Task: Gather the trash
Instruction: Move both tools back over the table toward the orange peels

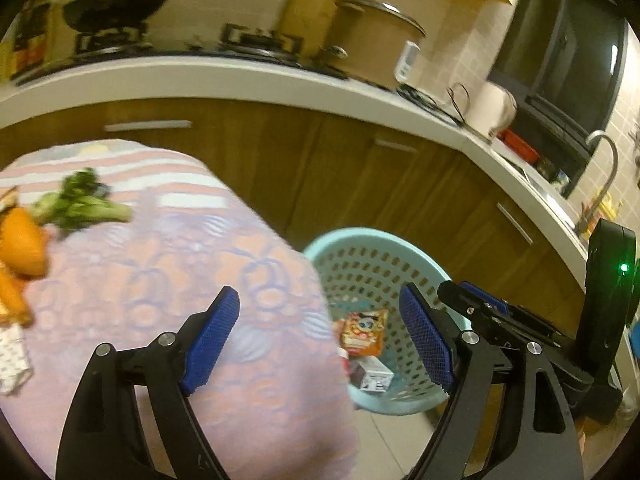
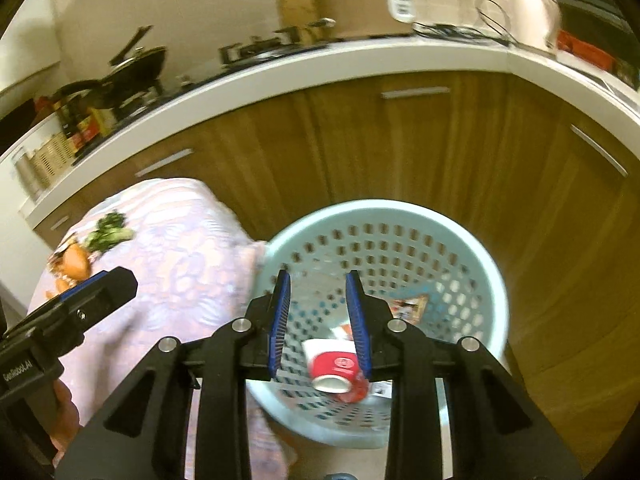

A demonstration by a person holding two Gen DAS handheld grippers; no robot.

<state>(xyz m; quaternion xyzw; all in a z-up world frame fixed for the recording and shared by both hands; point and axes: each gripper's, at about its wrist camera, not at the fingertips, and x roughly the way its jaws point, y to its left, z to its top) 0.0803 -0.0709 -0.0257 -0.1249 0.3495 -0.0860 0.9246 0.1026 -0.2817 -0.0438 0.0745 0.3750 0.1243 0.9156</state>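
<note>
Trash in basket point(image 2: 480, 248): one cup point(image 2: 334, 364), two wrappers; both tools spread, empty.

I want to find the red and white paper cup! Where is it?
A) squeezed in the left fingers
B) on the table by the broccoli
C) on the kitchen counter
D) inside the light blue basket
D: the right wrist view shows the cup lying down in the light blue basket.

White counter point(image 1: 224, 76) over wood cabinets point(image 1: 320, 168). On it: black pan point(image 1: 116, 4) on stove, tan pot point(image 1: 376, 44) with lid, white kettle point(image 1: 494, 108), cables point(image 1: 424, 98) (tangled). Faucet point(image 1: 606, 164) at right. Patterned tablecloth point(image 1: 192, 264) holds broccoli point(image 1: 80, 204).
</note>
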